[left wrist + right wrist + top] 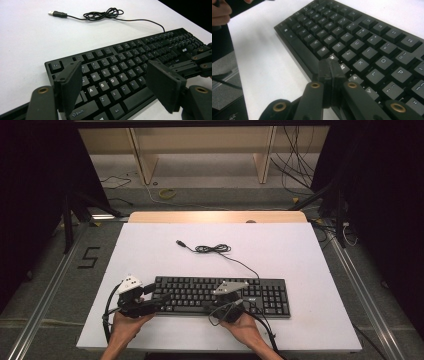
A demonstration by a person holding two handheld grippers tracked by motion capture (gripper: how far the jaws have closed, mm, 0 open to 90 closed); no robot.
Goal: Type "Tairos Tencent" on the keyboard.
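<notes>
A black keyboard point(220, 295) point(125, 67) point(367, 45) lies near the front of the white table point(150, 250). Its thin cable point(212, 249) point(102, 13) is bunched behind it and ends in a USB plug point(180, 242) point(56, 13). My left gripper point(162, 299) point(116, 75) is held over the keyboard's left end, jaws wide apart with nothing between them. My right gripper point(210, 305) point(330, 66) is over the front edge of the keyboard's middle. Its jaws are pressed together, and the tips sit just above the N and M keys.
The table's wooden far edge point(217, 216) runs behind the white top. Beyond it on the floor are wooden frame legs point(142, 162) and loose cables point(295, 165). A "5" mark point(89, 257) is on the floor at the left. Free white surface surrounds the keyboard.
</notes>
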